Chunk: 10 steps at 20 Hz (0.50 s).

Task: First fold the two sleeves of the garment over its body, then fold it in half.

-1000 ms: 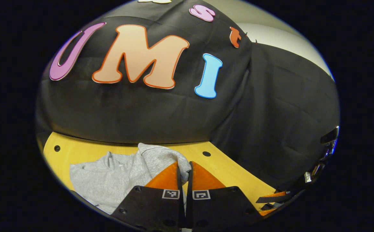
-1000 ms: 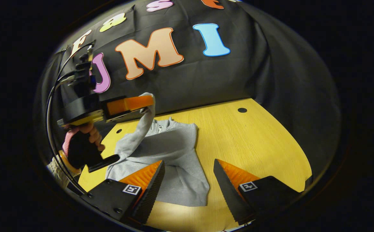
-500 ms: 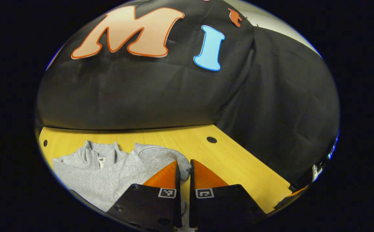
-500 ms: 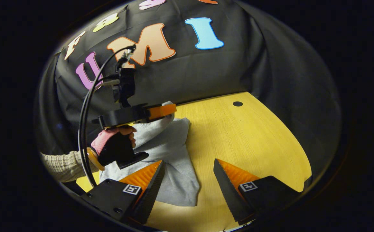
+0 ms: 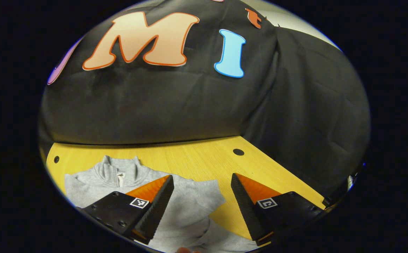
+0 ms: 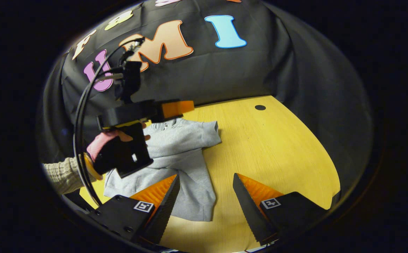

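Looking down my left gripper (image 5: 201, 203): jaws wide, empty, one grey garment (image 5: 126, 184) just below on the yellow table (image 5: 197, 160), collar far-left, sleeve folded across the body under the tips.

Right gripper view: right gripper (image 6: 205, 205) wide, empty; garment's long axis ran near-far, hem nearest me. Left sat nearer the collar. Two grippers.

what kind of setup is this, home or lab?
Most likely a lab data-collection booth, not a home: black cloth wall behind a bare yellow wooden table with drilled holes, one grey sweatshirt laid out, and a hand-held left gripper trailing a cable.
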{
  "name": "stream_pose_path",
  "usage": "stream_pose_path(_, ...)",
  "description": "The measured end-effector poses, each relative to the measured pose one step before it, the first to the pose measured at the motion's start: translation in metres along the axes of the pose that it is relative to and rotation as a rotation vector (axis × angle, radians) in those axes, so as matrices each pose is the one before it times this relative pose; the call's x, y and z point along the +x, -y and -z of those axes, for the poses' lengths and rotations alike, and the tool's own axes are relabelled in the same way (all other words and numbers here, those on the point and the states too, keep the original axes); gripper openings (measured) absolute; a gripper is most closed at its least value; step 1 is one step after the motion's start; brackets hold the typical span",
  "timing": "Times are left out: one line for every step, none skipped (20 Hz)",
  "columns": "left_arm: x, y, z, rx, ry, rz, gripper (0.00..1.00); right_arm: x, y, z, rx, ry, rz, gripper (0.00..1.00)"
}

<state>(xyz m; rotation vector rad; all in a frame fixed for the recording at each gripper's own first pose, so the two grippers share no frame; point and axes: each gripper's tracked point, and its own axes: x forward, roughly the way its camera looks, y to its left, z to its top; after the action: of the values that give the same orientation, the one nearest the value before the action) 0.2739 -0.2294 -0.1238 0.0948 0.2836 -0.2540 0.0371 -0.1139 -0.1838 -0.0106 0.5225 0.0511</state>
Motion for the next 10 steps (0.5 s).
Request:
stream_pose_path(-0.01261, -0.00823, -0.00509, -0.00404, 0.01344, -0.00795, 0.95, -0.00063, -0.00322, 0.00611, -0.00837, -0.00322, -0.00224, 0.95)
stream_pose_path(-0.01296, -0.01049, -0.00498, -0.00469, 0.01506, -0.01123, 0.95, 0.00045, -0.00275, 0.00473, -0.00969, -0.00243, -0.00239, 0.95)
stream_pose_path(-0.01453, -0.01275, -0.00416, -0.0016, 0.00914, -0.01942, 0.95, 0.00199, -0.00326, 0.00463, -0.00779, -0.00392, -0.00369, 0.95)
stream_pose_path(-0.01477, -0.01516, -0.00166, -0.00011, 0.00726, -0.02691, 0.95, 0.00211, -0.00324, 0.0051, -0.00389, -0.00755, -0.00621, 0.95)
stream_pose_path(-0.01647, -0.01873, -0.00165, -0.00154, 0.00669, -0.03273, 0.95, 0.00405, -0.0037, 0.00791, -0.00115, -0.00991, -0.00782, 0.95)
stream_pose_path(-0.0167, -0.01706, 0.00092, -0.00402, 0.00372, -0.03302, 0.95, 0.00184, -0.00406, 0.00607, -0.00163, -0.01132, -0.01163, 0.95)
stream_pose_path(-0.01442, -0.01479, 0.00255, -0.00453, -0.0005, -0.02626, 0.95, 0.00179, -0.0033, 0.00654, -0.00839, -0.00795, -0.00799, 0.95)
stream_pose_path(-0.01728, -0.01676, 0.00443, -0.00244, -0.00116, -0.02289, 0.95, 0.00142, -0.00218, 0.00632, -0.0088, -0.01031, -0.00569, 0.95)
stream_pose_path(-0.01708, -0.0147, 0.00769, 0.00591, -0.01392, -0.02477, 0.95, 0.00248, -0.00296, 0.00861, -0.00382, -0.01128, -0.00714, 0.95)
stream_pose_path(-0.01505, -0.01534, 0.00968, 0.01198, -0.01053, -0.02387, 0.95, 0.00245, -0.0018, 0.00677, -0.00118, -0.01166, -0.00586, 0.95)
